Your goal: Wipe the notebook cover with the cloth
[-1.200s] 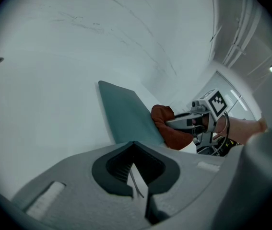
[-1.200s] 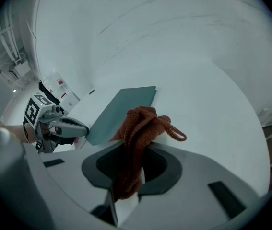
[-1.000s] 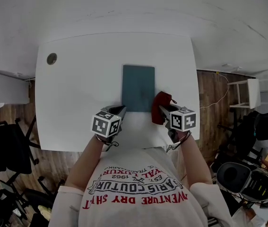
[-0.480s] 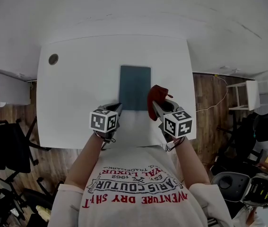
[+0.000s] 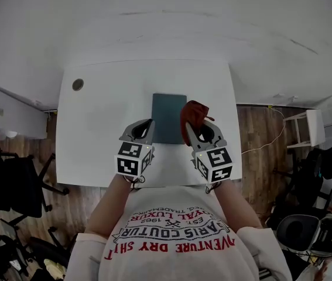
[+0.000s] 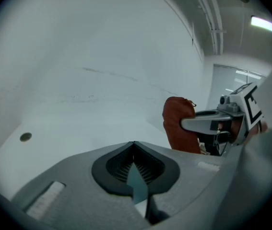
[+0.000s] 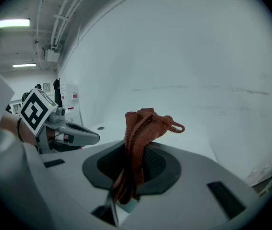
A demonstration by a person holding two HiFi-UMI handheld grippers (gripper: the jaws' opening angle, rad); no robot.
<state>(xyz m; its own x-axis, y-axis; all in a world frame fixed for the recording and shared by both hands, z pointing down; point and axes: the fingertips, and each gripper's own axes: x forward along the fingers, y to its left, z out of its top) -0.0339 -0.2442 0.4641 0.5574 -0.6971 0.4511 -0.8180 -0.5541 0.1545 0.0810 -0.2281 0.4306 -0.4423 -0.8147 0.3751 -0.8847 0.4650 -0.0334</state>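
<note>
Rust-red cloth (image 5: 194,113): bunched into a wad that stands up out of the right gripper (image 5: 189,127). In the head view it overlaps the right edge of the notebook (image 5: 168,117); I cannot tell whether it touches the cover.
Teal cover: the notebook is closed and lies flat on the white table (image 5: 95,127), square to the table's edges and between the two tools.
Right side: the right gripper has its fingers clamped on the cloth. Its own view shows folds squeezed between the dark pads (image 7: 159,164), with a loop of fabric spilling over the top.
Left side: the left gripper (image 5: 147,123) has its fingertips together with nothing pinched at the tips. A teal sliver shows through the slit behind them. Its nose sits at the notebook's left edge, towards the near corner. Whether it presses on the cover cannot be told.
Cross views: each tool shows in the other's camera, close beside it and at about the same height.
Marker cubes: one (image 5: 133,158) on the left tool and one (image 5: 214,164) on the right, both near the table's front edge.
Table detail: a round grommet (image 5: 78,85) sits near the far left corner.
Person: printed white shirt (image 5: 171,233), both forearms reaching forward.
Surroundings: wood floor (image 5: 259,133) to the right, dark chairs (image 5: 13,186) to the left.
</note>
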